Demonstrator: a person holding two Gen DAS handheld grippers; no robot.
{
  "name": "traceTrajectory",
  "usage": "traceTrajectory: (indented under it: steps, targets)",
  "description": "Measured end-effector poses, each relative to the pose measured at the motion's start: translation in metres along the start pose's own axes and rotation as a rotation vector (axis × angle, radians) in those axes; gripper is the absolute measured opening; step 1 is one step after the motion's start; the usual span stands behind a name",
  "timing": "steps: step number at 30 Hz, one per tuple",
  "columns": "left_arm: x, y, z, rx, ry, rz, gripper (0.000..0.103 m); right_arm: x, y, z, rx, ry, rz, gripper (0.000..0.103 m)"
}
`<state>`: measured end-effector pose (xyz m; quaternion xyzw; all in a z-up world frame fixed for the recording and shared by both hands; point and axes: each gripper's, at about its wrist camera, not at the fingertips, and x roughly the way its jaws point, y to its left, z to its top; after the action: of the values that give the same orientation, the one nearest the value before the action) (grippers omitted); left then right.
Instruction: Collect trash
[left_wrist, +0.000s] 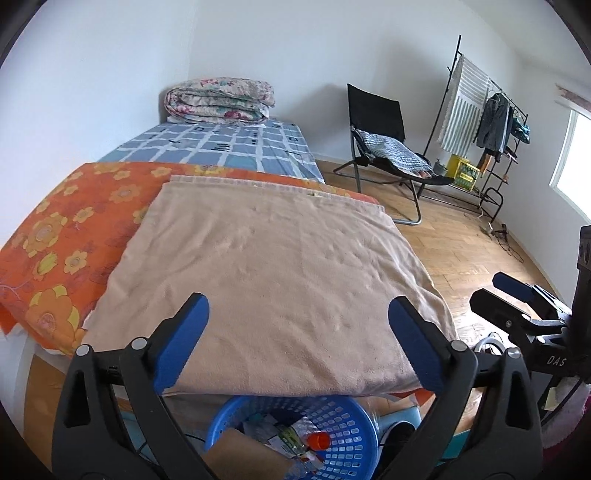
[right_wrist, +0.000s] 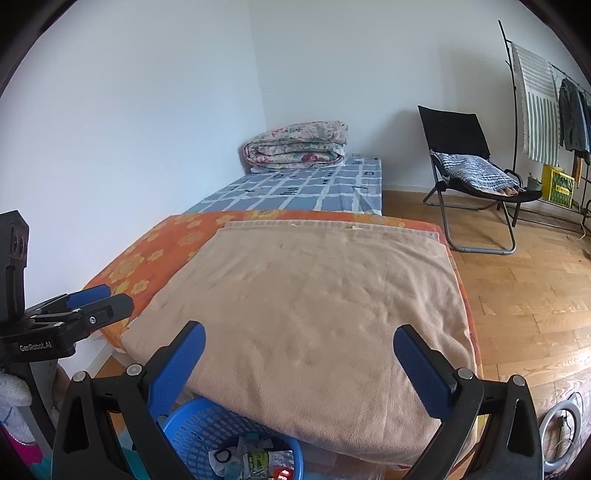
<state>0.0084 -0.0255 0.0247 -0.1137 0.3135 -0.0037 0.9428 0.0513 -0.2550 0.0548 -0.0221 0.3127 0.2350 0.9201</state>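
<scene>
Near end of bed (left_wrist: 258, 147) covered by a beige blanket (left_wrist: 280, 280), laid over an orange flowered sheet (left_wrist: 66, 229); beyond, blue checked bedding with a folded floral quilt (left_wrist: 221, 99) against the wall corner. Blanket edge overhanging the blue basket (left_wrist: 354, 424) below, hiding part of its rim in both views.

Inside the basket: trash (left_wrist: 291, 439) of crumpled wrappers and papers, a piece of brown cardboard (left_wrist: 240, 454), and something small with an orange-red cap (left_wrist: 319, 441). Basket set on the floor, tight against the foot of the bed.

Left hand-held gripper (left_wrist: 299, 347) poised above the basket with blue pads spread wide and nothing between them. Right hand-held gripper (right_wrist: 299, 365) just beside it, likewise spread wide and empty, seen also at the right edge of the left wrist view.

Wooden parquet floor (right_wrist: 524, 295) to the right. Black folding chair (right_wrist: 469, 177) with a blue-and-white checked cushion standing well apart, near the far wall. Black clothes rack (left_wrist: 487, 125) past it, hung with a striped cloth and dark garments, with a yellow crate (left_wrist: 463, 171) at its base. Bright window (left_wrist: 576, 158) at far right. White ring-shaped object (right_wrist: 561, 435) with a cable lying on the floor by the bed's near corner. White walls all round.
</scene>
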Motion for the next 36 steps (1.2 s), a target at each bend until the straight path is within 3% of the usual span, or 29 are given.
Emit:
traceTrajectory:
  steps: [36]
  targets:
    - [-0.0007,0.0081,-0.0023,0.002,-0.008,0.051,0.102,0.0036,-0.0049,-0.0047,0.006,0.020,-0.008,0.103]
